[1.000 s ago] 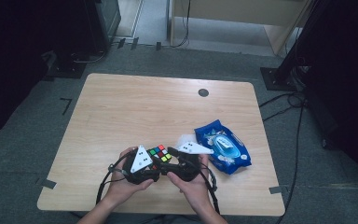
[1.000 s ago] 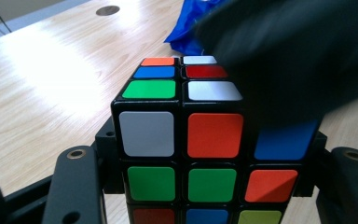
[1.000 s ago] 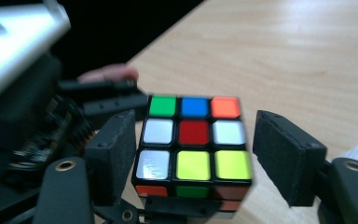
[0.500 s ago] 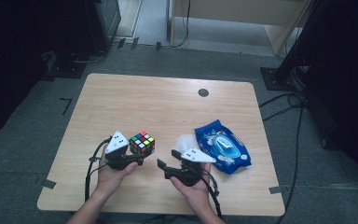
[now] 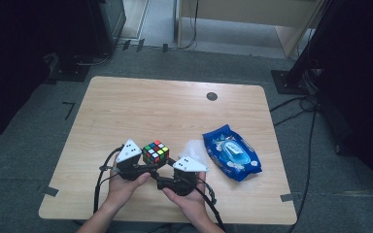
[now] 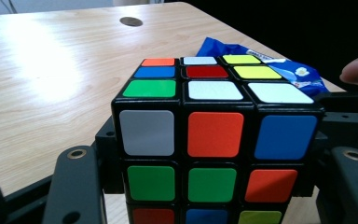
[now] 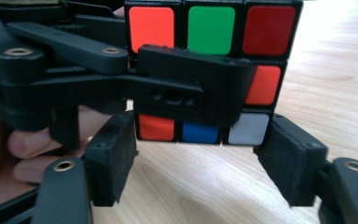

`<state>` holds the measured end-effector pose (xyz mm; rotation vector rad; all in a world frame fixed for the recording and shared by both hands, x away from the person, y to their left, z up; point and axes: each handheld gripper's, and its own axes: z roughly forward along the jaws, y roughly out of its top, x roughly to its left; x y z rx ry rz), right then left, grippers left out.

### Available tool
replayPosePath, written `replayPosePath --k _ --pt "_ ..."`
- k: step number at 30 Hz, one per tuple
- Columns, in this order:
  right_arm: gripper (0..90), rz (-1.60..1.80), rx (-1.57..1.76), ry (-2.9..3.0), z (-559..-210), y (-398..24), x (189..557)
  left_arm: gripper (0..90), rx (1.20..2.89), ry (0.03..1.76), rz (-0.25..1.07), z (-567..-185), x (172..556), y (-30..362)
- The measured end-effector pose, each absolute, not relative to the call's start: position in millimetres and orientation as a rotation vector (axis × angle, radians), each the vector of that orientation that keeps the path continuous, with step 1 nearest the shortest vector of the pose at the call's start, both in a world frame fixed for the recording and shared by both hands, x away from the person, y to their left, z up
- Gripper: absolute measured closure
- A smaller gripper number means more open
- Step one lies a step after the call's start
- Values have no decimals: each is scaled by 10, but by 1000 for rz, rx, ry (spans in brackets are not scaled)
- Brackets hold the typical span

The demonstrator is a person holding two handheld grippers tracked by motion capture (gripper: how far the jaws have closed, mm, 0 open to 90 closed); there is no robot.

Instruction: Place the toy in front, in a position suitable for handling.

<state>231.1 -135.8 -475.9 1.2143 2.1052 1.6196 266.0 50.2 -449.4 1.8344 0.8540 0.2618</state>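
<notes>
Cube [image 5: 156, 152]: one scrambled puzzle cube, raised off the table [image 5: 165, 111] and clamped at its sides by my left gripper [image 5: 143, 167], whose fingers [image 6: 77, 186] press on it. My right gripper [image 5: 167, 182], just below the cube, has fingers [image 7: 112, 163] spread wide, holding nothing. One blue wipes packet [image 5: 231, 152] lies right of the cube, closed.

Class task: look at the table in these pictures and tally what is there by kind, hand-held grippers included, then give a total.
Puzzle cube: 1
Blue wipes pack: 1
Clear plastic wrapper: 1
Grippers: 2, the left gripper and the right gripper
Total: 5
</notes>
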Motion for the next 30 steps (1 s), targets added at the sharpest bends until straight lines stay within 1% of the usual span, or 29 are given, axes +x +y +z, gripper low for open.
replayPosePath --k 1,7,15,27,30 --pt "342 1605 1211 2095 -4759 -1361 2306 343 1834 855 265 -4491 2657 499" --pt "351 1593 1154 2105 -4774 -1370 2310 341 1848 853 260 -4496 2663 507" --pt "354 1509 948 2127 -4791 -1392 2299 310 1890 850 179 -4463 2719 554" --pt "354 1246 621 2089 -4800 -1383 2192 327 1945 832 73 -4413 2753 570" --pt "354 1233 566 2091 -4804 -1415 2203 329 1942 845 52 -4419 2763 558"
